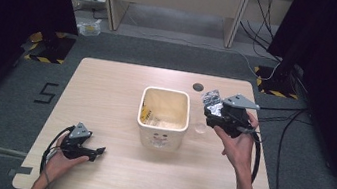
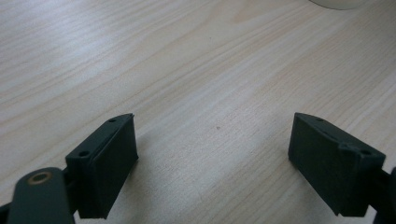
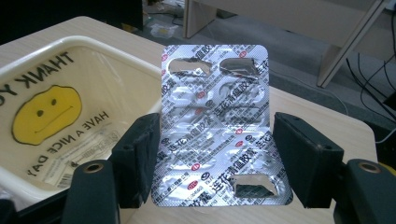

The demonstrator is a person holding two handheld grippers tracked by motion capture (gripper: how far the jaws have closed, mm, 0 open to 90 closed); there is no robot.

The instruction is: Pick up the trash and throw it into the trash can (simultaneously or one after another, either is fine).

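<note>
The right gripper (image 1: 218,113) is holding a silver blister pack (image 3: 217,126) upright between its jaws, just at three o'clock of the cream bin (image 1: 160,136). Its own view is revealing torn pill pockets and a smiley-face bag (image 3: 44,113) lining the bin. The left gripper (image 2: 212,161), at seven o'clock on the table (image 1: 107,85), is resting with jaws wide, nothing between them.

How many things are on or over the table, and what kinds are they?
Cream bins: 1
Silver pill sheets: 1
Grippers: 2, the left gripper and the right gripper
Total: 4

The bin also has a bag with a yellow smiley in it, which I did not count.
</note>
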